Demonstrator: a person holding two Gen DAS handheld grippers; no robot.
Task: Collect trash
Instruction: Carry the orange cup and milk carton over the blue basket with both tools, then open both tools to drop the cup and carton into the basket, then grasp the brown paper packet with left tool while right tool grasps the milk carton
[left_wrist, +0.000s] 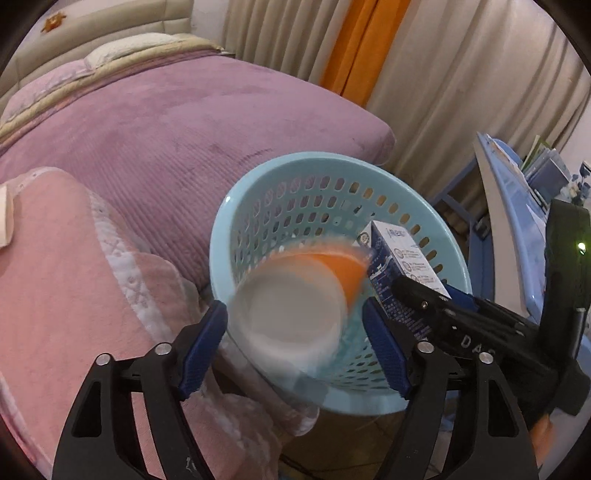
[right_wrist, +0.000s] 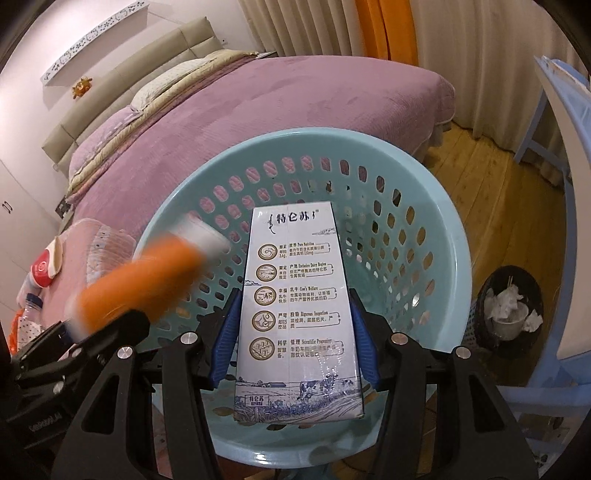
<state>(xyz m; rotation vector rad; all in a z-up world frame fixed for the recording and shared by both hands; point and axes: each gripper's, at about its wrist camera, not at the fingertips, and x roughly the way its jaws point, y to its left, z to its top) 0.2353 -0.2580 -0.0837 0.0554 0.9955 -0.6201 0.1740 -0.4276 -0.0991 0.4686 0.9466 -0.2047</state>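
A light blue perforated basket (left_wrist: 236, 221) (right_wrist: 454, 258) stands beside the bed, below both grippers. My left gripper (left_wrist: 295, 328) is open over its mouth. An orange-and-white paper cup (left_wrist: 291, 314) shows between the fingers as a motion blur, clear of both blue pads. In the right wrist view that cup (right_wrist: 147, 280) is an orange streak over the basket's left rim, with the left gripper (right_wrist: 122, 332) just under it. My right gripper (right_wrist: 293, 299) is shut on a white-and-blue milk carton (right_wrist: 295, 306) (left_wrist: 402, 254), held lengthwise above the basket's opening.
A bed with a purple cover (left_wrist: 184, 129) and a pink blanket (left_wrist: 74, 277) lies left of the basket. A black bin (right_wrist: 509, 310) with tissues stands on the wooden floor at right, next to a blue plastic chair (right_wrist: 561, 184). Bottles and a red-white cup (right_wrist: 42, 273) lie at far left.
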